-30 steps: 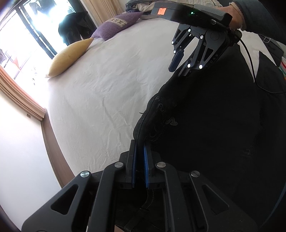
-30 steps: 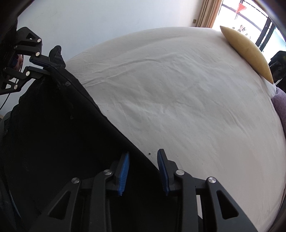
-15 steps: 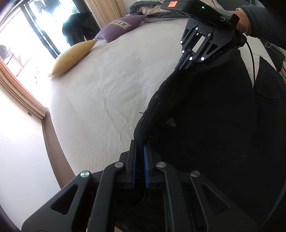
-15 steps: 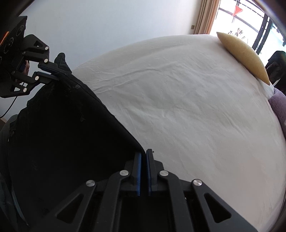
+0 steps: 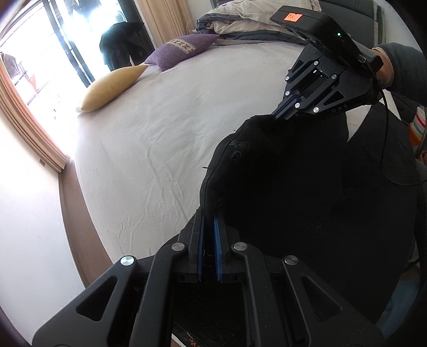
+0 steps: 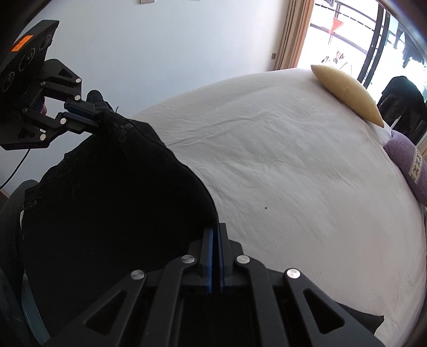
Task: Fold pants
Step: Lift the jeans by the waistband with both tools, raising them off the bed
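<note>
Black pants (image 5: 307, 192) hang stretched between my two grippers above the near edge of a white bed (image 5: 165, 128). My left gripper (image 5: 209, 221) is shut on one end of the waistband. My right gripper (image 6: 215, 235) is shut on the other end of the pants (image 6: 114, 192). In the left wrist view the right gripper (image 5: 277, 113) grips the cloth at the upper right. In the right wrist view the left gripper (image 6: 93, 117) grips it at the upper left. The lower part of the pants is hidden below the frames.
A yellow cushion (image 5: 109, 86) and a purple cushion (image 5: 181, 49) lie at the far side of the bed, with a rumpled duvet (image 5: 240, 18) behind. The bed sheet (image 6: 293, 170) is wide and white. A window and curtain (image 6: 296, 32) stand beyond, and a white wall (image 6: 160, 48).
My right gripper has closed from open onto the pants edge. Both grippers have lifted the pants higher off the bed, and the waistband now sags between them.
</note>
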